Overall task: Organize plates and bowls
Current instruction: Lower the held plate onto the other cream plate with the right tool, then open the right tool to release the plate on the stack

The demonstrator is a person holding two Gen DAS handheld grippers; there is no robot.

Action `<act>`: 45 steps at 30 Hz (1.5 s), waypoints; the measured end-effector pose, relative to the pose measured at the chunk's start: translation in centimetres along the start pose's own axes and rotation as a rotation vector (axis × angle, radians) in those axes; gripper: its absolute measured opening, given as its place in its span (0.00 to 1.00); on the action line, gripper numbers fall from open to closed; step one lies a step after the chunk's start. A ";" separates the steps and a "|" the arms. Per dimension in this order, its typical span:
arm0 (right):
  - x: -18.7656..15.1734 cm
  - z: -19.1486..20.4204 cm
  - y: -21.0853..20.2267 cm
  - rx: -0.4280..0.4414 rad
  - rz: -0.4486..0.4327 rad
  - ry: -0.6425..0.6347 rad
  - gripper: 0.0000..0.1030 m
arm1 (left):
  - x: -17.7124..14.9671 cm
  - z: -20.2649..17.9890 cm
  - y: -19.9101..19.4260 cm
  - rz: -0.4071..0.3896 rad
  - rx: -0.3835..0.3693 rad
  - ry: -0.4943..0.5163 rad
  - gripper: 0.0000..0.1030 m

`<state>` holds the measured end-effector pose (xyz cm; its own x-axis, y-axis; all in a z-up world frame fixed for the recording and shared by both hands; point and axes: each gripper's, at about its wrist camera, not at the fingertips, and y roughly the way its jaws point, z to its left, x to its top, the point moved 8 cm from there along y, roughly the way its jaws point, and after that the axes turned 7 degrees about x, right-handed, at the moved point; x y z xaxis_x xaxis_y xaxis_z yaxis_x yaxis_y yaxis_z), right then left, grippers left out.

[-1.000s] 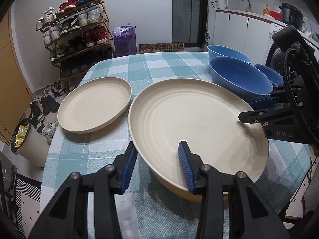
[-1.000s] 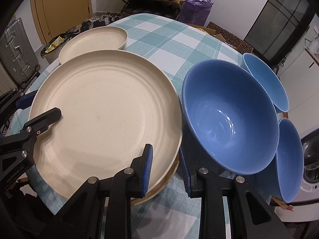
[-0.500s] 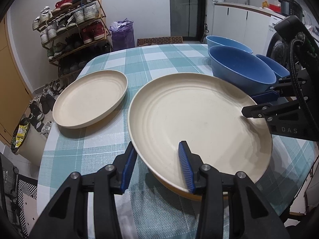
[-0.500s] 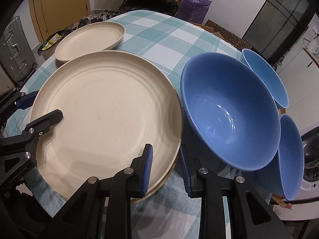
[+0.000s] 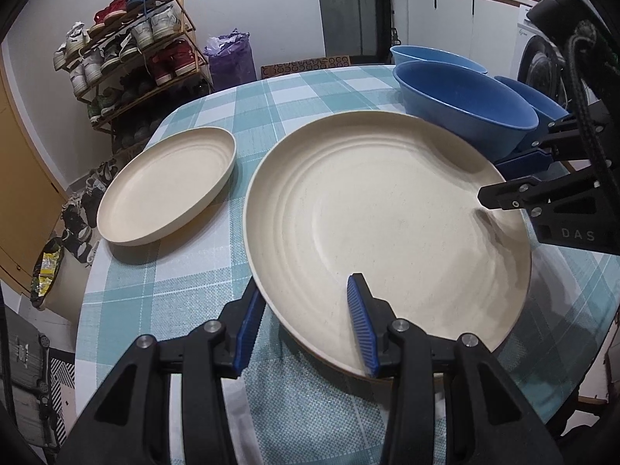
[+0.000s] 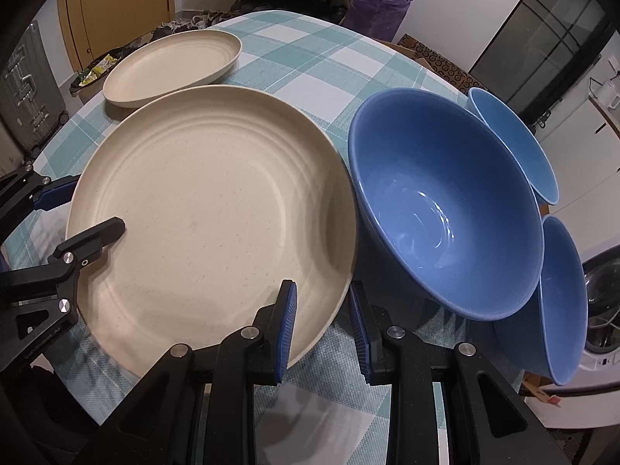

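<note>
The desk in teal check cloth carries everything. Your large round cream plate sits lifted between both tools: the left hand-held gripper and the right hand-held gripper each straddle its rim, jaws part-open, not clamped. Close both evenly before carrying. The big blue bowl crowds the right edge; free room lies toward the small cream plate.

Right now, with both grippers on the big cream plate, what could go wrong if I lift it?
1. The left gripper and right gripper straddle opposite edges of the big cream plate with jaws still open, so it could slip or tilt.
2. The large blue bowl leans close against the plate's rim; lifting may knock it into the two smaller blue bowls near the table edge.
</note>
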<state>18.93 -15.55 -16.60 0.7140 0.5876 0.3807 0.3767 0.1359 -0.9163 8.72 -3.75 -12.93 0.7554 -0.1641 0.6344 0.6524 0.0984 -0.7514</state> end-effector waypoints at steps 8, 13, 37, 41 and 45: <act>-0.2 0.3 0.5 -0.009 0.025 -0.029 0.27 | -0.1 -0.1 0.1 0.007 0.015 0.020 0.42; -0.4 0.5 1.1 -0.006 0.047 -0.022 0.27 | -0.4 0.0 0.6 0.033 0.016 0.036 0.45; 0.0 1.7 -0.9 0.082 0.015 -0.043 0.57 | 0.8 0.8 -1.4 -0.010 -0.095 -0.019 0.72; 0.5 2.5 -1.9 0.114 -0.014 -0.056 0.75 | 1.6 1.8 -2.3 -0.058 -0.093 -0.063 0.80; 1.1 2.9 -2.7 0.104 -0.040 -0.075 0.86 | 2.2 3.6 -3.0 -0.092 -0.086 -0.133 0.99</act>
<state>16.94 -12.94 -14.06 0.6518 0.6377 0.4105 0.3380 0.2404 -0.9099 8.64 -0.89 -8.69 0.6980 -0.0363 0.7152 0.7157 0.0034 -0.6984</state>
